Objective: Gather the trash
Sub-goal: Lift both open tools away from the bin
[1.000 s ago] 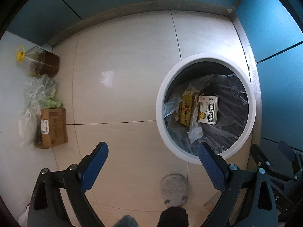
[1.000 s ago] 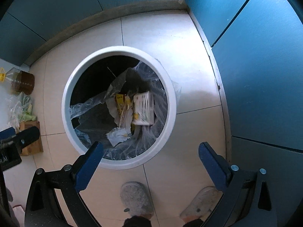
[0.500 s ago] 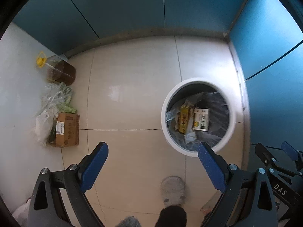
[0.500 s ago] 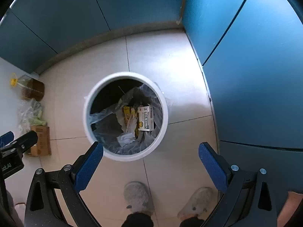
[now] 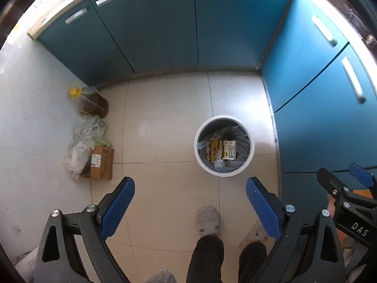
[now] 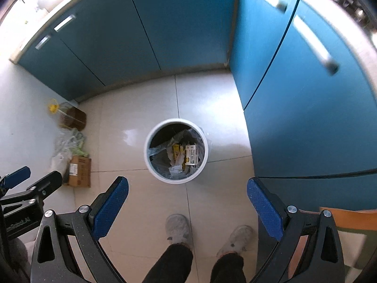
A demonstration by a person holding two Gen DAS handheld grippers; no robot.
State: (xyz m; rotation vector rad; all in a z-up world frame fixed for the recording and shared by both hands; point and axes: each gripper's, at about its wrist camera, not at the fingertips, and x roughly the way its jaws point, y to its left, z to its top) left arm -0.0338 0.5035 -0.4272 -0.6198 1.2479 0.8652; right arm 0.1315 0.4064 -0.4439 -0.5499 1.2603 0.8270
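Observation:
A white round trash bin (image 5: 250, 158) with a clear liner stands on the tiled floor near the blue cabinets; it also shows in the right wrist view (image 6: 204, 160). Inside lie a white and green box (image 5: 229, 150), a yellow packet (image 5: 215, 150) and crumpled paper; the box (image 6: 191, 154) shows in the right wrist view too. My left gripper (image 5: 190, 200) is open and empty, high above the floor. My right gripper (image 6: 187, 200) is open and empty, high above the bin.
A cardboard box (image 5: 101, 163), plastic bags (image 5: 82, 141) and an oil bottle (image 5: 92, 102) sit by the left wall. Blue cabinets (image 5: 165, 28) run along the back and right. The person's feet (image 6: 179, 227) stand below the bin. An orange chair edge (image 6: 353, 221) is at the right.
Both grippers have risen well away from the bin, which now looks much smaller. Cabinet handles and counter edge have come into view. Both stay open.

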